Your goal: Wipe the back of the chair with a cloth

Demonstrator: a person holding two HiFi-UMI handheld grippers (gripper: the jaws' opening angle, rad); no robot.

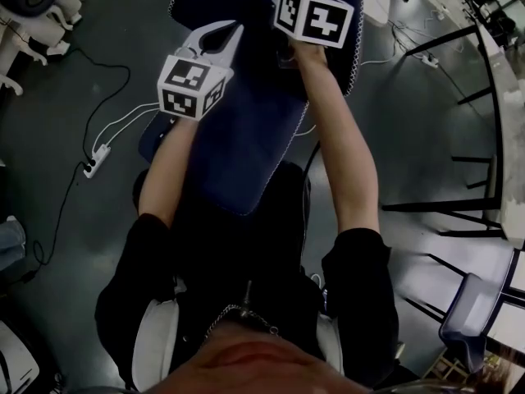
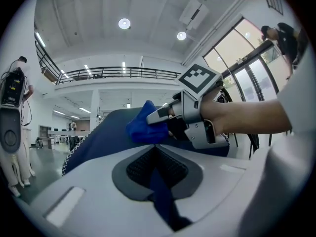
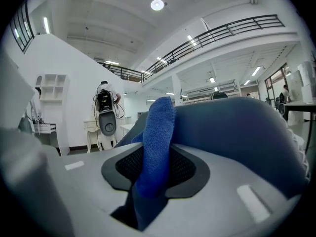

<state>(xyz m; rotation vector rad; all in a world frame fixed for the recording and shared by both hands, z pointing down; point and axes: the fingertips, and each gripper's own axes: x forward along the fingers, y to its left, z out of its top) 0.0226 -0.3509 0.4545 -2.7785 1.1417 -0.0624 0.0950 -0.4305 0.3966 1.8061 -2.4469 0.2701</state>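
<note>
Overhead, the head view shows both tools on the navy chair back (image 1: 238, 138), with the right gripper (image 2: 154, 116) at 2 o'clock from the left gripper (image 1: 232, 29); neither jaw state is readable there. The right gripper view shows its jaws pinching the blue cloth (image 3: 157, 142), which hangs between them. The left gripper view shows the cloth bunched against the top edge of the chair back at 12 o'clock, and its own jaws pressed together on a navy fold of that back.
</note>
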